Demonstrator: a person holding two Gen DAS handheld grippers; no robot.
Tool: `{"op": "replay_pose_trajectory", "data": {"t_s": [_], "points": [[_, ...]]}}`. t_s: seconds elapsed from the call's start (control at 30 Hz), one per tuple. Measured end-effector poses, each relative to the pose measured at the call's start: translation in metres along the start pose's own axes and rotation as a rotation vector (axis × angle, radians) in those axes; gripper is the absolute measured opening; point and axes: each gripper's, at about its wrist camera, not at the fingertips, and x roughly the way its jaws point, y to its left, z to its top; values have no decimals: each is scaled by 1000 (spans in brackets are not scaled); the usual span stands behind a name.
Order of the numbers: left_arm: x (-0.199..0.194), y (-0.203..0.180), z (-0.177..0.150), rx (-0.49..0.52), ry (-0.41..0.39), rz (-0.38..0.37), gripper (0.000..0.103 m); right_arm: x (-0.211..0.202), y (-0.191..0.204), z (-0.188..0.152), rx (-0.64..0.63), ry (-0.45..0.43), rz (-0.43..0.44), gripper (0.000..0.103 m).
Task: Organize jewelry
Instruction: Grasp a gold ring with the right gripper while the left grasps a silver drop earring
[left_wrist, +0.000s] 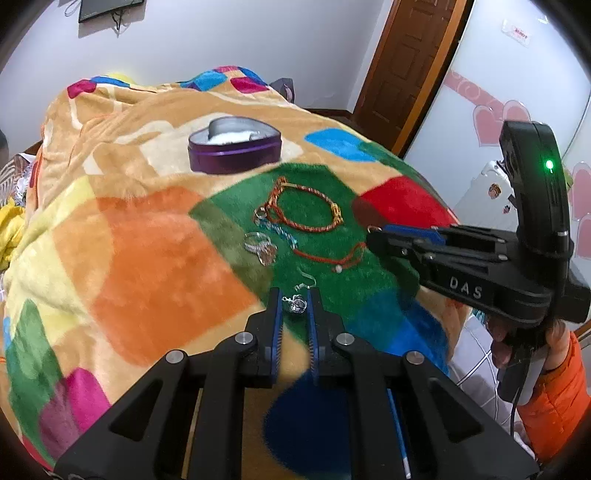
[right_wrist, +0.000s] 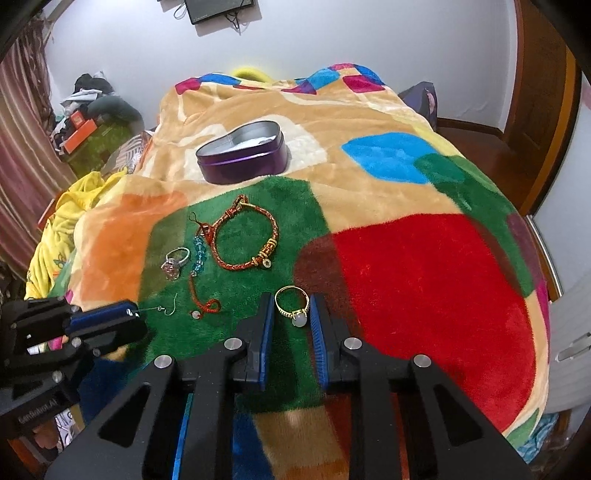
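Note:
A purple heart-shaped tin (left_wrist: 234, 147), open with white lining, sits on the blanket; it also shows in the right wrist view (right_wrist: 242, 157). On the green patch lie a braided red-gold bracelet (right_wrist: 245, 234), a silver ring with a pink stone (right_wrist: 175, 264), a blue bead strand (right_wrist: 197, 256) and a thin red cord (right_wrist: 201, 302). My left gripper (left_wrist: 294, 301) is shut on a silver hook earring (left_wrist: 297, 302), whose hook shows in the right wrist view (right_wrist: 166, 308). My right gripper (right_wrist: 291, 310) is shut on a gold ring with a pale stone (right_wrist: 293, 306).
A multicoloured plush blanket (right_wrist: 424, 280) covers the bed. A wooden door (left_wrist: 410, 62) stands at the back right. Clothes and clutter (right_wrist: 88, 118) pile up at the far left, beside a striped curtain (right_wrist: 18, 166).

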Motion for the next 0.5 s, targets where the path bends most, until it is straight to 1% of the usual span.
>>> {"op": "replay_pose_trajectory", "data": {"t_s": [0.17, 0.5], "points": [[-10, 3, 11, -3, -39, 13, 11, -8, 4, 6, -3, -22, 8, 18], [-29, 10, 42, 4, -129, 42, 11, -29, 11, 29, -25, -110, 11, 18]]}}
